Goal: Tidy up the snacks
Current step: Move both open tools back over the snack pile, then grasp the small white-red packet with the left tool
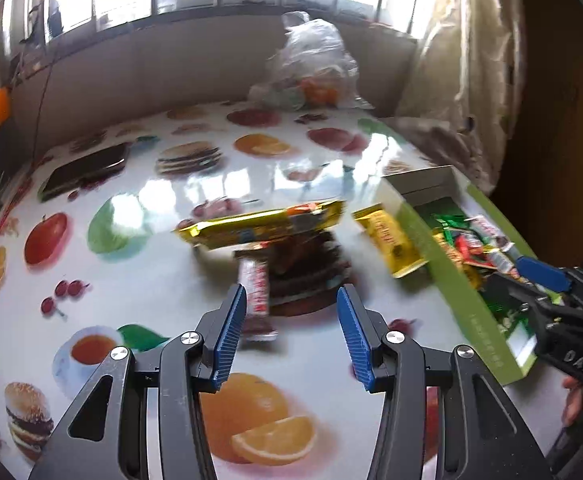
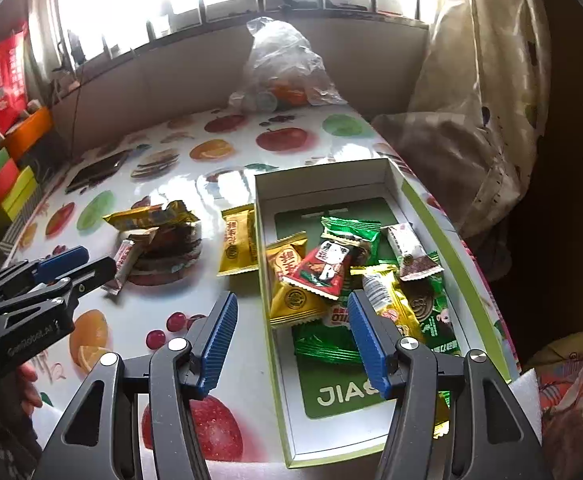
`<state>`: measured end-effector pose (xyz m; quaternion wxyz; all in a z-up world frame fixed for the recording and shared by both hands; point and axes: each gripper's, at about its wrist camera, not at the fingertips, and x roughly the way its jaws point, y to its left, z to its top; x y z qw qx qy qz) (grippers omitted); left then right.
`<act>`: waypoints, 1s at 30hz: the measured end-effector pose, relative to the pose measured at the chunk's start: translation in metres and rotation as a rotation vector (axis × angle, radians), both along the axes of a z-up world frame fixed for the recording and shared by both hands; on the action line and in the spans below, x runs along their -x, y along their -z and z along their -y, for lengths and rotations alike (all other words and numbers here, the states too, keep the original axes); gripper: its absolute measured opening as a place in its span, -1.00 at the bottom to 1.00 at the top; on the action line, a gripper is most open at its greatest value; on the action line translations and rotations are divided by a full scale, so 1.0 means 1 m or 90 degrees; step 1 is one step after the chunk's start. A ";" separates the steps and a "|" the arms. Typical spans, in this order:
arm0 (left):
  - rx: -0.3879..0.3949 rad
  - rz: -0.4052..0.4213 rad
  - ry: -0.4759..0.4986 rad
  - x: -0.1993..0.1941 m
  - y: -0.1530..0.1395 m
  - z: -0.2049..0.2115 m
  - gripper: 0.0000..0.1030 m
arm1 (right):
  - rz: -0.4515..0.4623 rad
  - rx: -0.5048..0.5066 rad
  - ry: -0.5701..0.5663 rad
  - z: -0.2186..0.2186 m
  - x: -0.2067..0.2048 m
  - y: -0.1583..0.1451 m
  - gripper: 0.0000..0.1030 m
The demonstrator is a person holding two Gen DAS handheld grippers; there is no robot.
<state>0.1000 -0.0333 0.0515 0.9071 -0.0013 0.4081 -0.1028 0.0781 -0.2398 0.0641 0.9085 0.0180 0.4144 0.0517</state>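
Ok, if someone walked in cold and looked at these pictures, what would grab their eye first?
Probably the green-rimmed box on the table's right side, heaped with bright snack packets in red, green and gold. Next, the glossy tablecloth printed with oranges, apples and burgers, where a few snacks are not yet boxed: a long gold bar and a small yellow packet just left of the box. Both tongs, left and right, stand open and empty.

Open tabletop point(image 1: 139, 280): lower left of the left wrist view, bare.
Ahead of left jaws: white bar point(image 1: 254, 288), gold bar point(image 1: 263, 224) lying across.
Box point(image 2: 279, 320): wall upright at centre of the right wrist view; snacks point(image 2: 331, 276) fill its middle.
Far edge: bag point(image 2: 283, 68), phone point(image 1: 85, 170).
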 end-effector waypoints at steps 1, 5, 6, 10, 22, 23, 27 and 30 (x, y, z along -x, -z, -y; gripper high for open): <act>0.001 -0.001 -0.003 -0.001 0.001 -0.003 -0.06 | 0.000 0.000 -0.002 -0.001 0.000 0.000 0.12; 0.003 -0.007 -0.017 -0.004 0.006 -0.012 -0.06 | 0.001 0.000 -0.006 -0.003 -0.002 -0.001 0.12; 0.005 -0.009 -0.016 -0.005 0.008 -0.014 -0.06 | 0.001 -0.001 -0.007 -0.003 -0.002 0.000 0.12; 0.004 -0.033 -0.024 -0.014 0.019 -0.019 -0.06 | 0.001 0.001 -0.015 -0.007 -0.005 0.000 0.12; -0.010 -0.058 -0.011 -0.036 0.034 -0.014 -0.06 | -0.001 0.006 -0.047 -0.023 -0.019 0.001 0.12; -0.011 -0.056 -0.010 -0.037 0.034 -0.013 -0.06 | -0.001 0.007 -0.048 -0.023 -0.021 0.001 0.12; -0.013 -0.065 -0.009 -0.043 0.037 -0.013 -0.06 | -0.001 0.012 -0.057 -0.028 -0.026 0.000 0.12; -0.011 -0.073 -0.016 -0.045 0.040 -0.016 -0.06 | 0.000 0.019 -0.066 -0.033 -0.031 -0.002 0.12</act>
